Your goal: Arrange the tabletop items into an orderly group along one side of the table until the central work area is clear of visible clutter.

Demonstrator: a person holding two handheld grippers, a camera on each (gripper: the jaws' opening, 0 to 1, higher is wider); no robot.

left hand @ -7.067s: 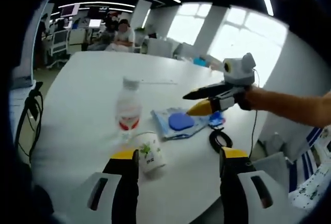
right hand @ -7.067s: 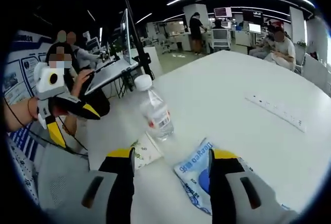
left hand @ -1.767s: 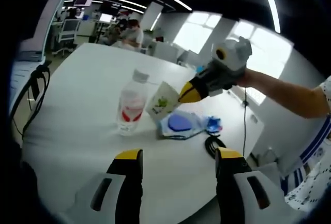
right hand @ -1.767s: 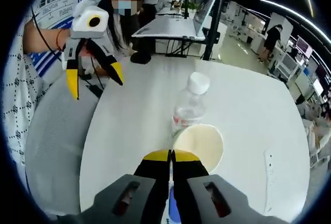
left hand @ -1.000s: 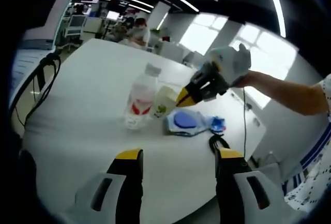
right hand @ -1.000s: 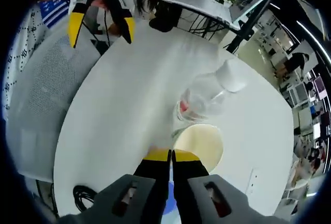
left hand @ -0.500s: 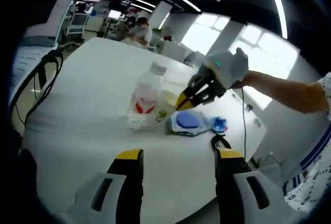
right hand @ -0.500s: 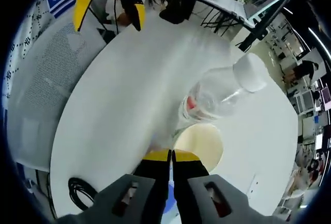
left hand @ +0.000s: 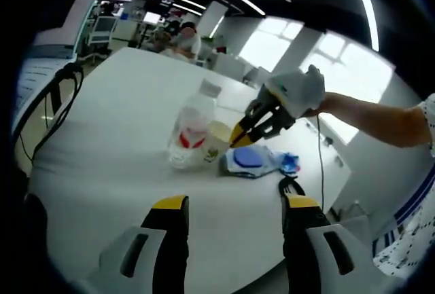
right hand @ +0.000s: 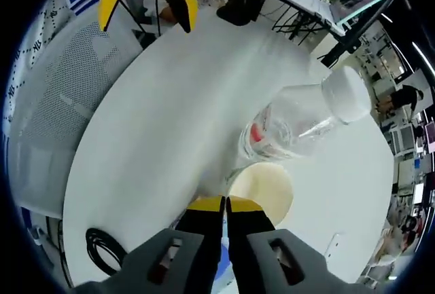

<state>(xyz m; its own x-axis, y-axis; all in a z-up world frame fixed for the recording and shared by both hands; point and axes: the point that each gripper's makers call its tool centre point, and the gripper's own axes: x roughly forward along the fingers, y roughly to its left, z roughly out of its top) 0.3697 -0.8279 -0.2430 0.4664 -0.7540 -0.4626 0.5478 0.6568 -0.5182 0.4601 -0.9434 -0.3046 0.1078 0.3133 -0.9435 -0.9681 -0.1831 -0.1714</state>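
My right gripper (right hand: 225,204) is clamped on the paper cup (right hand: 261,189) rim, the cup just beside the water bottle (right hand: 299,125); my left gripper (left hand: 232,206) hangs apart, jaws spread, farther off.

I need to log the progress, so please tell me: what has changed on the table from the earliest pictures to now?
The right gripper took hold of the paper cup, which lay on its side near the left gripper, and carried it over beside the water bottle; it stays shut on the cup's rim. The bottle, blue packet and black cable stayed put. The left gripper remains open.
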